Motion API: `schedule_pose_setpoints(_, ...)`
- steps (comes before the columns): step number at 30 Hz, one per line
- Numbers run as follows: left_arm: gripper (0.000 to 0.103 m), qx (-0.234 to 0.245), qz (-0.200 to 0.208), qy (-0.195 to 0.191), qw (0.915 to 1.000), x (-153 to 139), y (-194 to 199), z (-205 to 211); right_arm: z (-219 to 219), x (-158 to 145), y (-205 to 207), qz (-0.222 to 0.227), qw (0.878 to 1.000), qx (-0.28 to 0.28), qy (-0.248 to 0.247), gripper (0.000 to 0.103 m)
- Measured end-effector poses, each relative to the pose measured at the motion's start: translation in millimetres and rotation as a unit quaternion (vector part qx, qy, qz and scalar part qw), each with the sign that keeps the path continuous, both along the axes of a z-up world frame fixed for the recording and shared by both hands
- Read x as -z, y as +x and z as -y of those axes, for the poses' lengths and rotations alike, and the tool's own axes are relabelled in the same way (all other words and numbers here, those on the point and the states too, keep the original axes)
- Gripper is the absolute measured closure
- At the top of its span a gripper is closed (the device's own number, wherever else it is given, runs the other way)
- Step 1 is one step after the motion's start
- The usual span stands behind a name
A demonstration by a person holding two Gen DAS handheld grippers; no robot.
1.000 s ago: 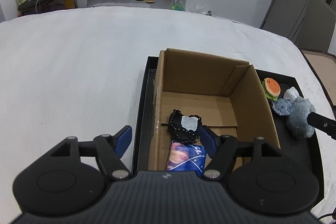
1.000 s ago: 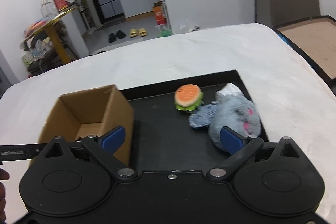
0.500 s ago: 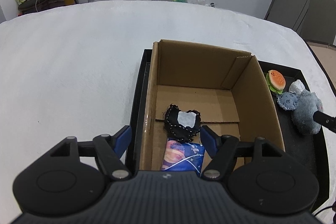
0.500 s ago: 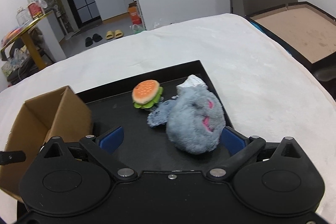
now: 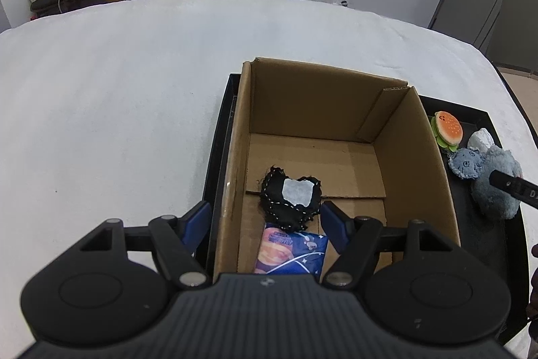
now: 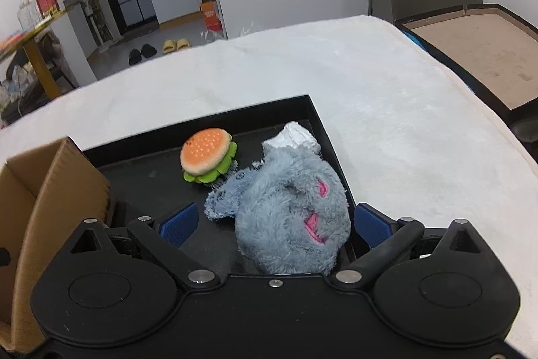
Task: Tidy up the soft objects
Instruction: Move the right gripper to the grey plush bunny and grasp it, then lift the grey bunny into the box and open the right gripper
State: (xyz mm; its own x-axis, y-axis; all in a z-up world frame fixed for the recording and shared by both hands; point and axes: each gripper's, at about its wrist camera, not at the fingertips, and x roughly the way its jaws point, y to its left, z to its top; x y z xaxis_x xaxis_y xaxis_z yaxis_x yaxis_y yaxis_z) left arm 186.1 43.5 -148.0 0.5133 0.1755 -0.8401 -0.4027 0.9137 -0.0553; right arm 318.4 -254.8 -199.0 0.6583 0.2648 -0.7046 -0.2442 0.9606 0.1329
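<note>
An open cardboard box [image 5: 433, 177] stands on a black tray [image 5: 223, 137]. In it lie a black heart-shaped fabric piece [image 5: 279, 207] with a white patch and a blue packet [image 5: 292, 253]. My left gripper [image 5: 265, 222] hovers open over the box's near end, holding nothing. On the tray's right part sit a burger plush [image 6: 206, 158], a denim scrap [image 6: 228, 197], a white crumpled piece [image 6: 292, 137] and a grey fluffy plush [image 6: 292, 217]. My right gripper [image 6: 274, 221] is open. The grey plush lies between its blue pads, which do not press on it.
The tray [image 6: 151, 170] rests on a table under a white fuzzy cloth [image 5: 117, 106]. A brown framed board [image 6: 477, 56] lies off the table's right side. The box wall [image 6: 50, 190] stands left of my right gripper. Part of a hand [image 5: 533, 291] shows at the right edge.
My right gripper has come down and forward to the right, so the grey plush now sits between its fingers. The left gripper has barely moved.
</note>
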Motion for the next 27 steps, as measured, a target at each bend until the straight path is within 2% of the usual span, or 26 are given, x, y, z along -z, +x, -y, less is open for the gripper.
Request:
schedule_pose_setpoints(5,0.033,0.007,0.003,-0.002,1.0000,-0.2,-1.0,0.4,-5.1,9.8,4.2,-0.014,1.000,0.004,-0.022,0.018)
schedule_pose_setpoints(6,0.033,0.006,0.003,-0.003,1.0000,0.3,-1.9,-0.4,-7.3,10.1,3.1,-0.011,0.999,0.005,-0.037,0.029)
schedule_pose_setpoints(7,0.033,0.004,0.002,-0.006,1.0000,0.3,-2.5,-2.0,-8.2,9.7,2.6,-0.011,0.999,0.005,-0.044,0.035)
schedule_pose_setpoints(10,0.032,-0.001,0.002,-0.008,1.0000,-0.5,-4.5,-5.8,-4.7,5.8,-0.4,-0.016,0.999,0.005,-0.034,0.040)
schedule_pose_setpoints(16,0.032,-0.002,0.014,-0.018,0.9997,-4.5,-6.8,-8.3,-0.2,-2.8,-11.9,-0.017,0.999,0.008,-0.026,0.041)
schedule_pose_setpoints(27,0.033,0.009,0.039,-0.058,0.9975,-11.9,-17.8,-15.0,-21.8,-39.1,-33.9,0.013,1.000,-0.018,-0.003,0.041)
